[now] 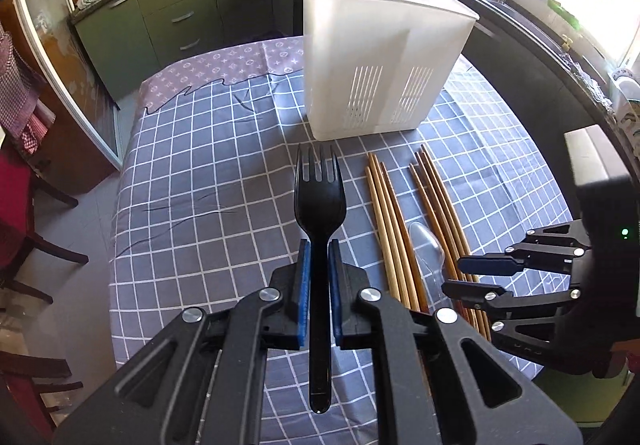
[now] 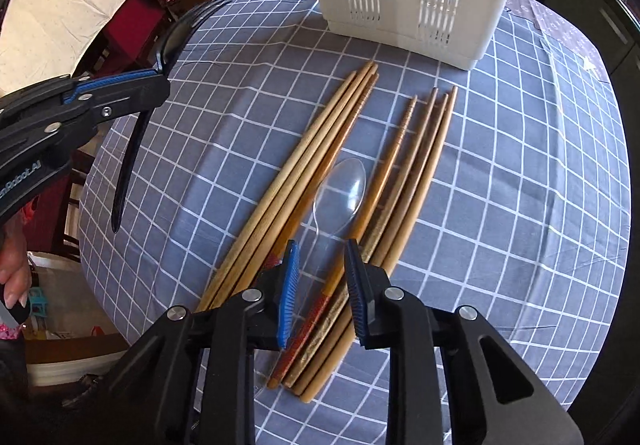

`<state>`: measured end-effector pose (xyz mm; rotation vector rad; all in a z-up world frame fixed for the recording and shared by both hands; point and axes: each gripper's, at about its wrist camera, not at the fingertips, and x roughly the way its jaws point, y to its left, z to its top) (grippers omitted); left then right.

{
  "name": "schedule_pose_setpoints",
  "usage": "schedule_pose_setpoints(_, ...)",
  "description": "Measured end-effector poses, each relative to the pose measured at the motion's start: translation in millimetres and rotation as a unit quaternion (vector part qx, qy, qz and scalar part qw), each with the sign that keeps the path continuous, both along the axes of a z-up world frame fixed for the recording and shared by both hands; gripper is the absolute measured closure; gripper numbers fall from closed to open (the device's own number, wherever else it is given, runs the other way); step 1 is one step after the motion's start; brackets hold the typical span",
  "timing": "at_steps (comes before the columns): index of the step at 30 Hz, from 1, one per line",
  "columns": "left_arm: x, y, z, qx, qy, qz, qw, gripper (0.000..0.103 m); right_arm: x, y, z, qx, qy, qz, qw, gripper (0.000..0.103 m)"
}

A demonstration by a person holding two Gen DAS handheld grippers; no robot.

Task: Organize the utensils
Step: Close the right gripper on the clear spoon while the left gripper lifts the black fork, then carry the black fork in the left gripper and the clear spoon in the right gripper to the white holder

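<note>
Black plastic fork is clamped by its handle in the left gripper, tines pointing at the white utensil caddy, lifted clear of the checked tablecloth.

Right gripper has its jaws apart, straddling the handle of the clear plastic spoon, which lies among the wooden chopsticks in front of the caddy. I can't tell whether the pads touch the handle yet.

Risks:
- The spoon handle is thin, transparent and wedged between chopsticks, so closing here could pinch a chopstick too, or scatter the bundle.
- The fork is gripped mid-handle with a long overhang, so it may pivot or snag on the caddy rim.

Views: the left wrist shows the caddy's open top and the right gripper side-on. The right wrist shows the spoon bowl, the red-and-gold chopstick ends, and the caddy's slotted base only.
</note>
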<state>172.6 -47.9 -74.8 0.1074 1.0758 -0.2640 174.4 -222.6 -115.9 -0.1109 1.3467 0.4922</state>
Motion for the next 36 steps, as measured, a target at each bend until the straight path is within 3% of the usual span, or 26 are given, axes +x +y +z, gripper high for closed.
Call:
schedule_pose_setpoints(5,-8.3,5.2,6.5,-0.007,-0.007,-0.006,0.9999,0.094,1.2,10.7,-7.4,-0.024,0.009,-0.008,1.0,0.089)
schedule_pose_setpoints(14,-13.9,9.5,10.0,-0.012,-0.011,-0.015,0.9998,0.094,2.3,36.5,-14.0,-0.076,0.016,-0.004,0.997,0.088)
schedule_pose_setpoints(19,-17.1,10.3,13.0,-0.011,-0.018,-0.017,0.9996,0.094,-2.4,46.8,-15.2,-0.087,-0.004,-0.003,0.996,0.088)
schedule_pose_setpoints(26,-24.4,14.5,26.5,-0.022,-0.029,-0.017,0.9992,0.094,-14.5,34.4,1.6,-0.004,-0.033,-0.03,0.999,0.094)
schedule_pose_setpoints(32,-24.2,14.3,65.6,-0.051,-0.067,-0.017,0.9963,0.094,-29.2,11.5,57.8,0.082,-0.101,-0.039,0.991,0.094)
schedule_pose_setpoints(36,-9.5,7.7,106.1,-0.094,-0.119,-0.015,0.9884,0.094,-29.7,-18.1,101.4,0.123,-0.149,-0.046,0.98,0.094)
